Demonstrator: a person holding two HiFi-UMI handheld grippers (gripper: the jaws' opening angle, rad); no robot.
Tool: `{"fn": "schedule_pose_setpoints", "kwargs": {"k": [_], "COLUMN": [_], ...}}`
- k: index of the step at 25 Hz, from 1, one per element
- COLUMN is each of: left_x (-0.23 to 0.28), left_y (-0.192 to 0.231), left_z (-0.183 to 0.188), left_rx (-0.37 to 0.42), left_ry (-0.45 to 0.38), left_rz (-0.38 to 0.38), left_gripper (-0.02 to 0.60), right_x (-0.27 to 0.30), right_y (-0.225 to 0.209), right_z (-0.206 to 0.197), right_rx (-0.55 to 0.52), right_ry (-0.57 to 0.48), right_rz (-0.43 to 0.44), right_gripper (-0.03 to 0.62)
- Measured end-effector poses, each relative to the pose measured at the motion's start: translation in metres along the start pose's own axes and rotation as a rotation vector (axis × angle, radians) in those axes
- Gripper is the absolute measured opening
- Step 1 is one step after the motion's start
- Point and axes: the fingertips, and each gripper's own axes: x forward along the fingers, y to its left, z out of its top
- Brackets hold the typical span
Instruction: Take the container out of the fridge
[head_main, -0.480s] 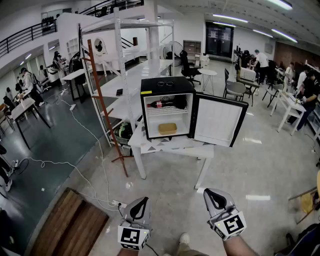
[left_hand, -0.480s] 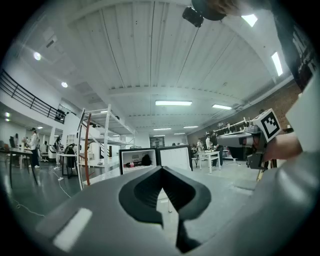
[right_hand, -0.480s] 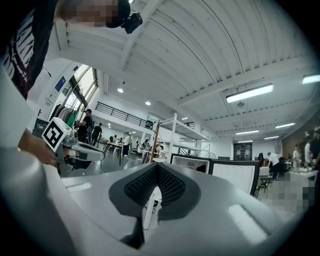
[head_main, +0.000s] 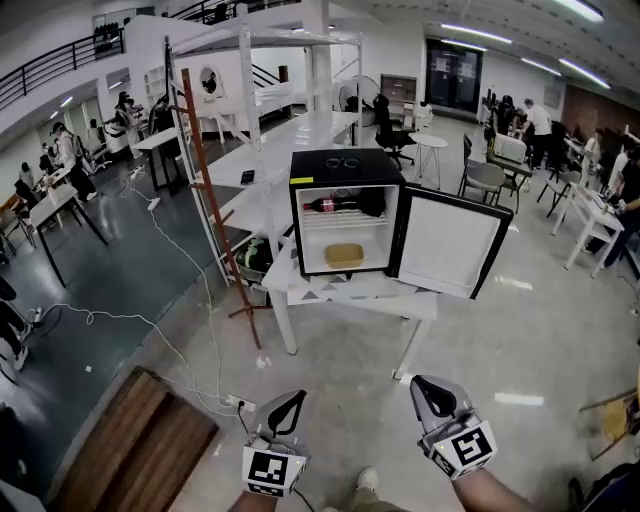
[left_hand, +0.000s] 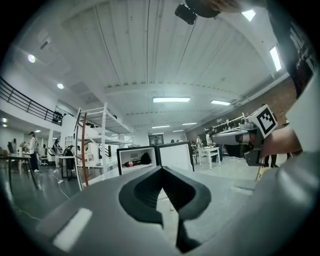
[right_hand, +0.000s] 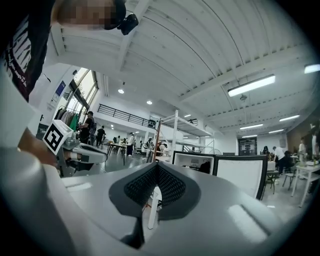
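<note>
A small black fridge (head_main: 345, 160) stands on a white table (head_main: 350, 297) several steps ahead, its door (head_main: 450, 242) swung open to the right. A tan container (head_main: 344, 255) lies on the fridge's floor. A dark bottle (head_main: 335, 205) lies on the wire shelf above it. My left gripper (head_main: 296, 397) and right gripper (head_main: 419, 383) are held low, far short of the table, each with its jaws together and holding nothing. The fridge (left_hand: 134, 159) shows small beyond the left gripper (left_hand: 161, 169). It also shows as the fridge (right_hand: 194, 163) past the right gripper (right_hand: 156, 165).
A tall white shelving rack (head_main: 250, 120) and a leaning red-brown pole (head_main: 215, 200) stand left of the table. White cables (head_main: 170, 300) trail over the floor, and a wooden board (head_main: 135, 440) lies at lower left. People, desks and chairs (head_main: 485, 180) fill the hall at the back right.
The fridge and table sit slightly larger and a little further right in the head view, so I have come a bit nearer. Both grippers stay low and shut.
</note>
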Motion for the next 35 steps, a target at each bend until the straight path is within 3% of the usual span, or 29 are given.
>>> {"fn": "schedule_pose_setpoints", "kwargs": {"k": [3,6,9,11,16,23,30,35], "left_x": [0.008,0.013,0.018,0.022,0.031,0.043,0.048,0.053], "left_y": [0.002,-0.001,-0.007,-0.009,-0.001,0.008,0.003,0.010], "left_z": [-0.001,0.002,-0.004,-0.009,-0.014,-0.006,0.001,-0.012], "left_rx": [0.005,0.025,0.033,0.033,0.011,-0.028,-0.069,-0.084], "left_ry": [0.008,0.014,0.035,0.043,0.034,0.014,-0.004,0.013], "left_rz": [-0.007,-0.024,-0.042,-0.042,-0.013,0.024,0.015,0.024], "left_gripper": [0.002,0.001,0.002,0.002,0.002,0.002,0.002,0.000], "right_x": [0.007,0.004,-0.009,-0.010,0.020,0.032,0.023,0.029], "right_y": [0.006,0.014,0.019,0.015,-0.011,-0.023,-0.027,-0.029], "right_z": [-0.008,-0.031,-0.056,-0.060,-0.040,-0.038,-0.027,-0.029], "right_rx": [-0.009,-0.031,-0.116,-0.165,-0.040,0.033,0.016,0.014], "right_ry": [0.054,0.181,0.336,0.369,0.215,0.080,0.047,0.046], "right_rz": [0.100,0.244,0.379,0.414,0.282,0.101,0.026,0.018], "right_gripper": [0.023,0.021,0.021,0.021,0.021,0.023,0.023,0.025]}}
